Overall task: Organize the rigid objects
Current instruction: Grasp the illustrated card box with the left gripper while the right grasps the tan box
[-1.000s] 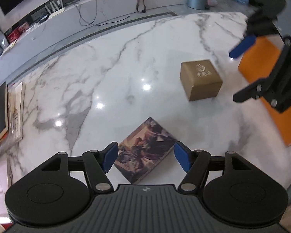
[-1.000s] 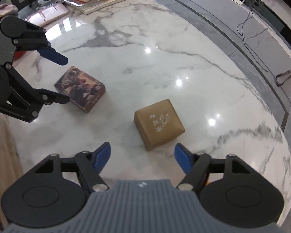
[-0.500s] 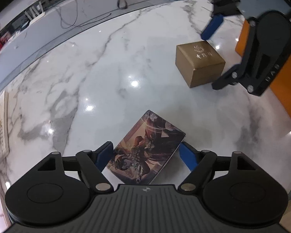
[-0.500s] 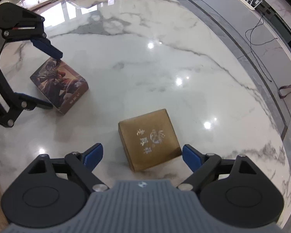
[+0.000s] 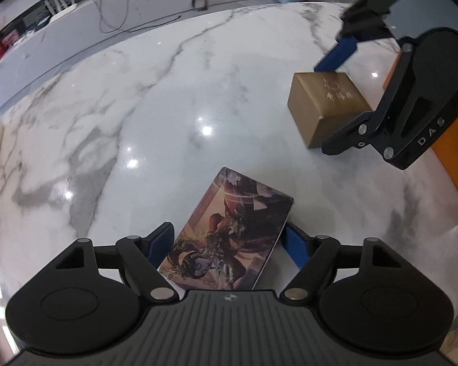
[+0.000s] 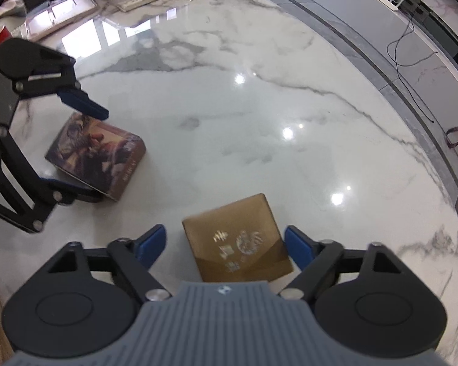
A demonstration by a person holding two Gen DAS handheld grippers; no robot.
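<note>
Across the marble bench I have two boxes well apart: the illustrated box lies flat between the spread fingers of my left gripper, and the gold box sits between the equally open fingers of my right gripper. I judge this the approach-to-grasp step, neither box yet pinched. Next I should close each pair squarely on the box sides, since the illustrated box lies skewed to my fingers.
</note>
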